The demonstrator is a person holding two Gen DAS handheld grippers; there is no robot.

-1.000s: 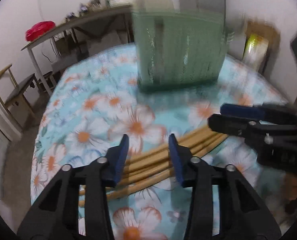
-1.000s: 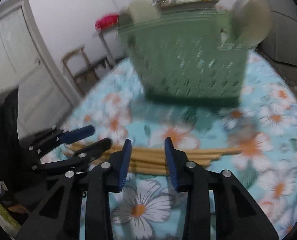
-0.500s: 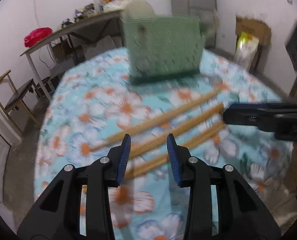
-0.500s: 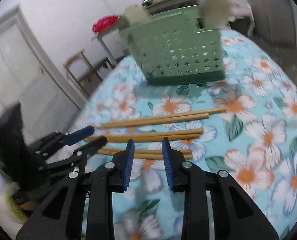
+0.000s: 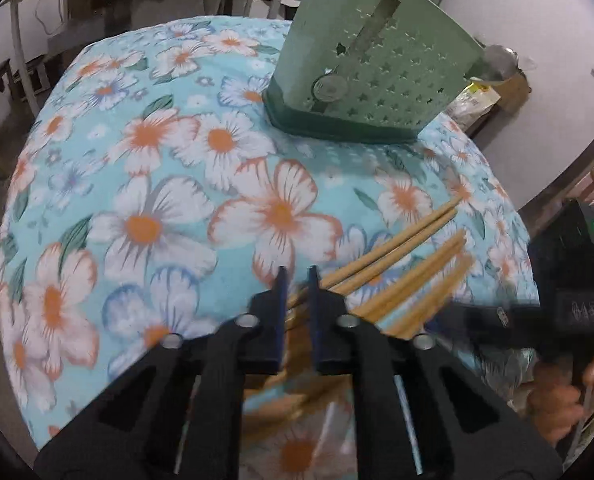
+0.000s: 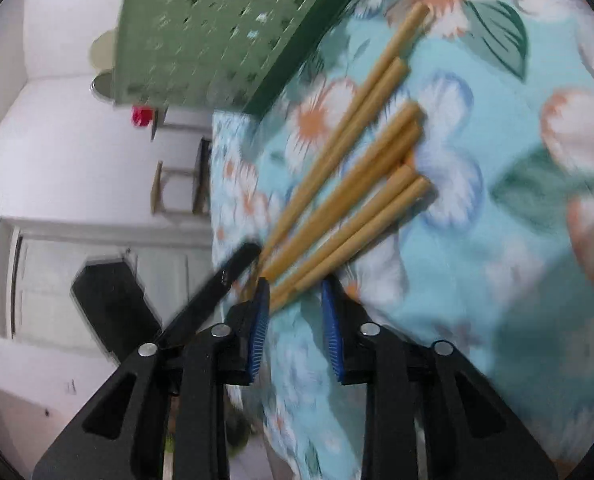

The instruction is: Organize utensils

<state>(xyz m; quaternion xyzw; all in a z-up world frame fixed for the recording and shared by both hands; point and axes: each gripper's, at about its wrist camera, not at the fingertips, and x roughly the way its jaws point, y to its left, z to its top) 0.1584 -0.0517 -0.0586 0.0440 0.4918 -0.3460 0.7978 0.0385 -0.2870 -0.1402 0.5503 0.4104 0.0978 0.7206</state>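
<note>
Several wooden chopsticks (image 5: 401, 256) lie fanned on the flowered tablecloth, also seen in the right wrist view (image 6: 349, 168). My left gripper (image 5: 296, 280) has its jaws narrowed around the near ends of some chopsticks; whether the pads press them is unclear through blur. My right gripper (image 6: 293, 292) is open, its jaws around the thin ends of the lower chopsticks. The green perforated utensil basket (image 5: 373, 68) stands at the far side of the table, and shows in the right wrist view (image 6: 217, 28). The left gripper's arm (image 6: 221, 276) crosses beside my right fingers.
The round table's cloth (image 5: 145, 200) drops off at the left and near edges. A black device (image 5: 569, 256) stands at the right edge. A chair (image 6: 177, 188) and a door (image 6: 77, 280) stand beyond the table.
Both grippers have dropped down onto the chopsticks' near ends. The left jaws have narrowed a lot. The right view has rolled sideways. The chopsticks' thin ends are bunched together.
</note>
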